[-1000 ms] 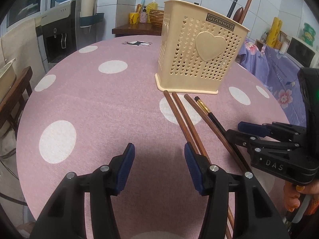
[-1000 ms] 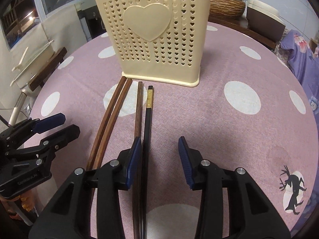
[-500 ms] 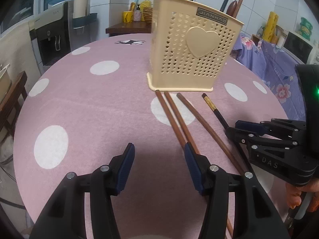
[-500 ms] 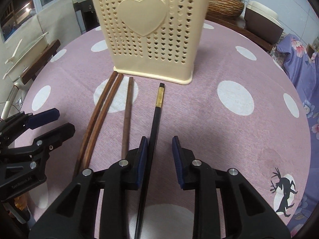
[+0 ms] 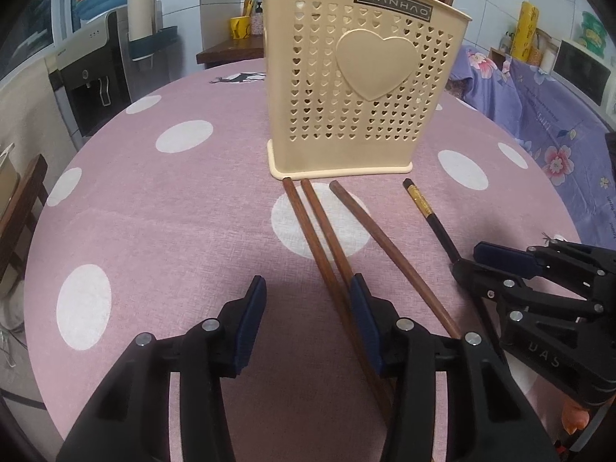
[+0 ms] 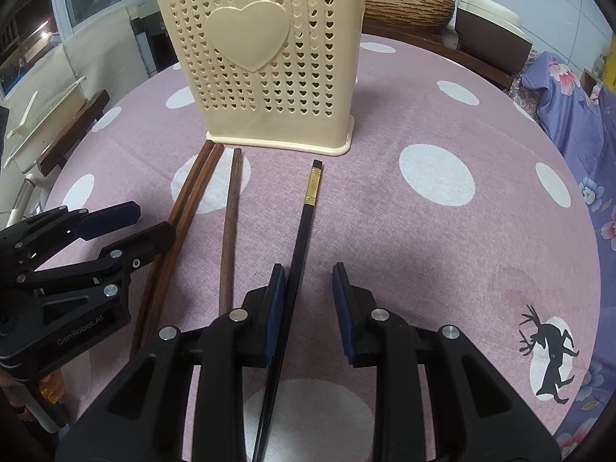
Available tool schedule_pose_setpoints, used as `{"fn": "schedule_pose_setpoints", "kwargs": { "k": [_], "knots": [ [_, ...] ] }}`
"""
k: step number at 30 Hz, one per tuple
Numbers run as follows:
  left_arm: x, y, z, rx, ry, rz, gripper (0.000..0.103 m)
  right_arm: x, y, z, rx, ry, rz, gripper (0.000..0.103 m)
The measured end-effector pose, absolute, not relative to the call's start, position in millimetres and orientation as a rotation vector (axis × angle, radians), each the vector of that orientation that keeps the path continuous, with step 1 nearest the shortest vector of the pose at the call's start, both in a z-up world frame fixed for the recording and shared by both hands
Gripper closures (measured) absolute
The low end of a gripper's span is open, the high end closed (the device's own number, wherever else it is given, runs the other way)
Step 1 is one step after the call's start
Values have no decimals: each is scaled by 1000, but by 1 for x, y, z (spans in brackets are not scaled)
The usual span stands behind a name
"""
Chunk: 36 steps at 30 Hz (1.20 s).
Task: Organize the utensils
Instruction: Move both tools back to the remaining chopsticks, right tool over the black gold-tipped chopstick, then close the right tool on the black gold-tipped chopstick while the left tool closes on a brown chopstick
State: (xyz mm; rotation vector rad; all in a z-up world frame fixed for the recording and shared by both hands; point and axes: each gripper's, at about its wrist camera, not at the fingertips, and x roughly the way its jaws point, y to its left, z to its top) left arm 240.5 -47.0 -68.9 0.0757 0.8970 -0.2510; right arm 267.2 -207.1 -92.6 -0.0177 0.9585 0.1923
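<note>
A cream perforated utensil holder [image 5: 365, 77] [image 6: 265, 77] stands on the table with several utensils in it. In front of it lie a pair of brown chopsticks [image 5: 308, 215] [image 6: 192, 184], a single brown chopstick [image 5: 369, 223] [image 6: 231, 208] and a black gold-banded chopstick [image 5: 427, 211] [image 6: 308, 208]. My left gripper [image 5: 308, 296] [image 6: 150, 221] is closing. The brown pair runs between its jaws against the right pad, and the left pad is well clear. My right gripper [image 6: 308, 273] [image 5: 477, 261] straddles the black chopstick, which lies against its left pad with a gap to the right pad.
The round table wears a pink cloth with white dots [image 5: 154, 211]. A water dispenser [image 5: 92, 88] and a wooden chair [image 5: 23, 200] stand off its left side. Furniture under a purple floral cover [image 5: 539, 115] is to the right. A woven basket [image 6: 404, 7] sits behind.
My left gripper slid right until the brown pair came between its narrowing jaws. My right gripper's jaws narrowed around the black chopstick, which shifted away from the single brown one.
</note>
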Motion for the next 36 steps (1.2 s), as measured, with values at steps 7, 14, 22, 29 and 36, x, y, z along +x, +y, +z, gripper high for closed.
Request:
{"fn": "schedule_pose_setpoints", "kwargs": {
  "k": [7,14,22,29,36],
  "knots": [
    [239,-39,-69,64,902,-238,58,266,-208,-93,-10,957,183,76],
    [258,-50,-70,97,905,-220,58,276,-206,-92,25,975,146,76],
    [281,-52,-70,106,904,-185,75,298,-199,-92,34,977,111,76],
    [286,-58,-70,120,895,-191,90,314,-194,-92,29,959,76,85],
    [287,-53,-70,88,885,-205,93,316,-198,-93,39,936,84,94]
  ]
}}
